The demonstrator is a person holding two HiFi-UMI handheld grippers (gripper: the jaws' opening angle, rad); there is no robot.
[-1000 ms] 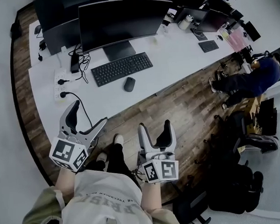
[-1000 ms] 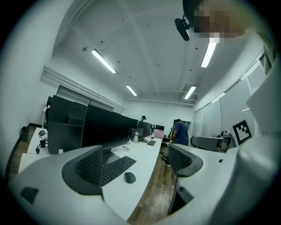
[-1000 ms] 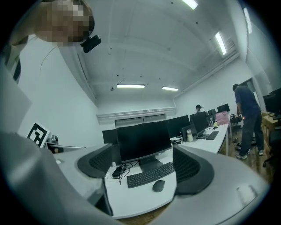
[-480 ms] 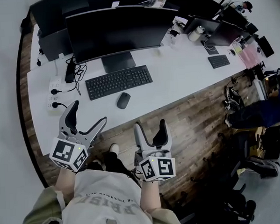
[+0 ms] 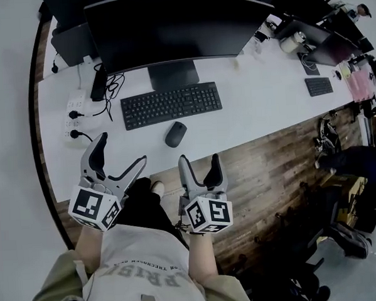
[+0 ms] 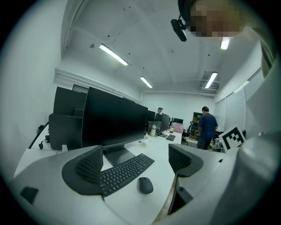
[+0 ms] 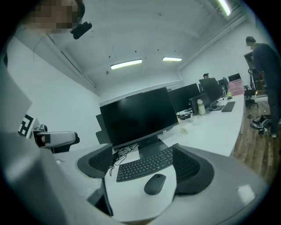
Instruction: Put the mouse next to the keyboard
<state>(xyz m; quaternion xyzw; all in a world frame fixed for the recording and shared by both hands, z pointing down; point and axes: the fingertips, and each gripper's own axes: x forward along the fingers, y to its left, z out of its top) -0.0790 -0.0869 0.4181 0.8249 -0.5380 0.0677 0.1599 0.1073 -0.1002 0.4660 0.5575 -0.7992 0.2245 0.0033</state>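
A dark grey mouse (image 5: 175, 134) lies on the white desk (image 5: 255, 108), just in front of the black keyboard (image 5: 170, 105) and apart from it. Both grippers hover off the desk's near edge, above the wooden floor. My left gripper (image 5: 119, 158) is open with nothing in it, left of the mouse. My right gripper (image 5: 199, 167) is open and empty too, a short way below the mouse. The left gripper view has the mouse (image 6: 145, 185) and keyboard (image 6: 125, 172) between the jaws. In the right gripper view the mouse (image 7: 155, 183) lies before the keyboard (image 7: 145, 164).
A large black monitor (image 5: 175, 28) stands behind the keyboard. A white power strip (image 5: 74, 116) with plugged cables lies at the desk's left end. More monitors, a second keyboard (image 5: 319, 86) and a bottle sit further right. Office chairs (image 5: 360, 194) stand on the floor at right.
The head view has drawn closer to the desk, so keyboard and mouse sit lower and nearer. Both grippers stay open and have come closer to the desk's edge.
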